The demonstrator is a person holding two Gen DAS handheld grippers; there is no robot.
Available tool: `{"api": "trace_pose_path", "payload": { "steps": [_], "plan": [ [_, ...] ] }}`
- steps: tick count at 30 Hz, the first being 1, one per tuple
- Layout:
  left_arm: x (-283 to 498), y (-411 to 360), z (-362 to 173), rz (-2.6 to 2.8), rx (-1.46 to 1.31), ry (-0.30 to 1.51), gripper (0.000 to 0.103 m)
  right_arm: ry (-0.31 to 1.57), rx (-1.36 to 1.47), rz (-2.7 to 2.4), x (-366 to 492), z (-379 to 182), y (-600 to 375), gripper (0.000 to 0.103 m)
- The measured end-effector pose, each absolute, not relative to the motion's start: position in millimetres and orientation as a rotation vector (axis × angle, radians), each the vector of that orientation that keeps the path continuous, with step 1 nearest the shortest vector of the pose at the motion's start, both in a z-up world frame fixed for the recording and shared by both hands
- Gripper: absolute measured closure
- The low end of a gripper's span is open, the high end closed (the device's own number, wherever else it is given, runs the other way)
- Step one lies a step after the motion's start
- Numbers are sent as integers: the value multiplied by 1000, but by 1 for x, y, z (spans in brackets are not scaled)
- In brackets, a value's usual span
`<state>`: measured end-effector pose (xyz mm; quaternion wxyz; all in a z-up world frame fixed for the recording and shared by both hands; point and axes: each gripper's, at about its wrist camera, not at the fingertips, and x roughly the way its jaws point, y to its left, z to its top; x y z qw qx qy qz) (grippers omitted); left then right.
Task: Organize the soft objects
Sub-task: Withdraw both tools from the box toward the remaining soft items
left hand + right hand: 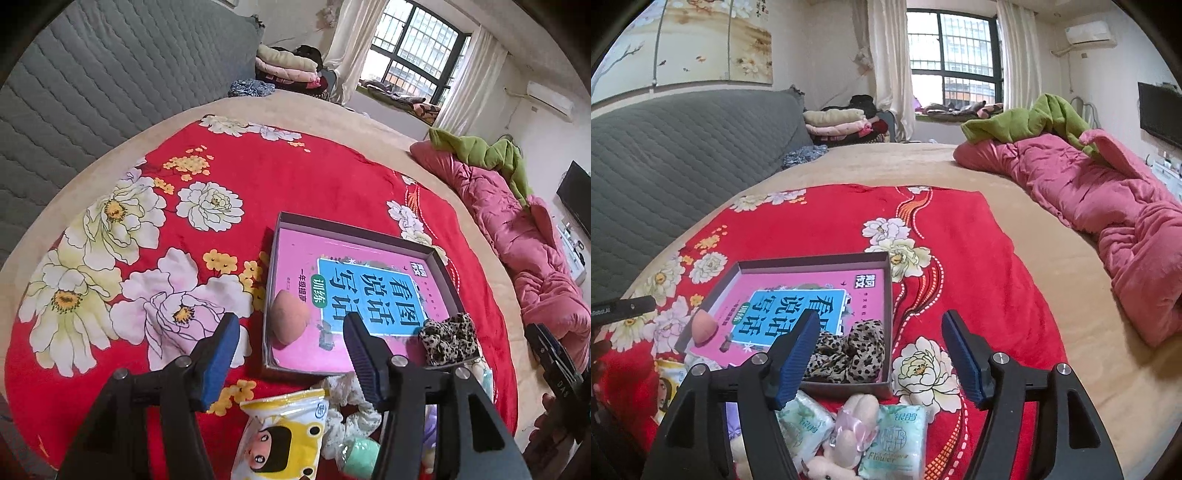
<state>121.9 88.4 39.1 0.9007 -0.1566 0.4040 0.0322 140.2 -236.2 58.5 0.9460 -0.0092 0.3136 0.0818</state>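
Both claws are empty with jaws apart. Left claw hangs over the near-left corner of the box; right claw hangs over the near-right corner, nothing between the pads on either side.

Already in the box, lying on the pink book that lines its bottom: a peach makeup sponge at the near-left, and a leopard scrunchie at the near-right corner.

Still outside, on the red floral blanket just in front of the box:
- white floral scrunchie
- yellow cartoon tissue pack
- two green-print tissue packs, with pink plush pieces between them
- mint-green and purple items partly hidden behind the left claw, can't identify

Handling guess: everything here is light and squashy, no breakage risk.
- Tissue packs: slick film wrapper, so pinch across the short width at mid-body, firm enough to dent the paper inside or it'll slide.
- Scrunchie: limp, so grab a bunched fold of fabric rather than the ring edge.
- Plush: compresses a lot; take the thickest lump, not the ribbon.

Bed underneath is soft, so pressing down to scoop will sink the item.
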Motion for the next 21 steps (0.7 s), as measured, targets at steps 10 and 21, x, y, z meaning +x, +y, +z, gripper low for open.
{"api": "trace_pose_path", "payload": {
  "steps": [10, 21],
  "plan": [
    [106, 75, 45, 56, -284, 834, 45, 607, -28, 156, 120, 71, -244, 30],
    [89, 64, 49, 37, -289, 846, 45, 605, -16, 123, 103, 77, -263, 29]
  ]
}}
